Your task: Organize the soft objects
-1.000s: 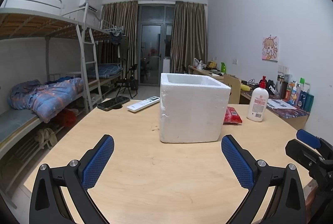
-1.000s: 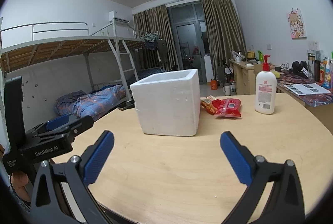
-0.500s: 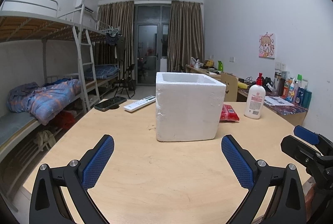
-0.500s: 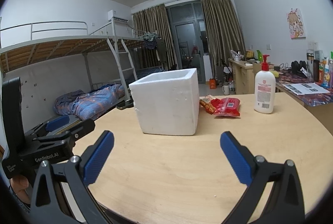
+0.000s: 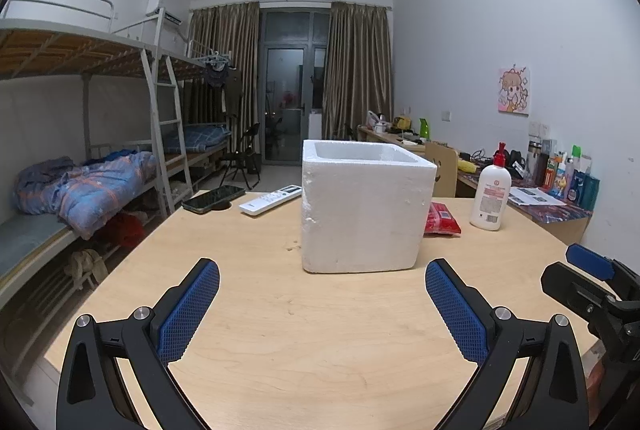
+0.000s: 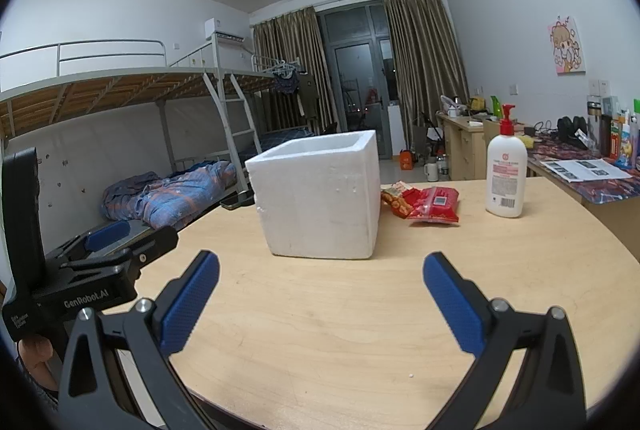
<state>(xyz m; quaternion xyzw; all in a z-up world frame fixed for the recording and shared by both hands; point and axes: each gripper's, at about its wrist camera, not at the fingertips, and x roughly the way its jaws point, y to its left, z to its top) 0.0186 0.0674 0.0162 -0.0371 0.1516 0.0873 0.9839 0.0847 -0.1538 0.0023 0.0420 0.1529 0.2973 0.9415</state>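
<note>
A white foam box [image 5: 362, 206] stands open-topped on the wooden table [image 5: 320, 330]; it also shows in the right wrist view [image 6: 320, 200]. Red snack packets [image 6: 430, 205] lie just right of the box, partly hidden behind it in the left wrist view [image 5: 442, 219]. My left gripper [image 5: 322, 304] is open and empty, held back from the box above the table's near part. My right gripper [image 6: 320, 296] is open and empty, also short of the box. The inside of the box is hidden.
A white pump bottle [image 6: 506, 176] stands right of the packets. A remote [image 5: 270, 200] and a phone [image 5: 213, 199] lie at the far left of the table. A bunk bed [image 5: 80, 190] is left, a cluttered desk [image 6: 580, 166] right.
Both grippers have drawn back a little from the box and the left view has shifted, so the box sits further right and smaller. The jaws stay open.
</note>
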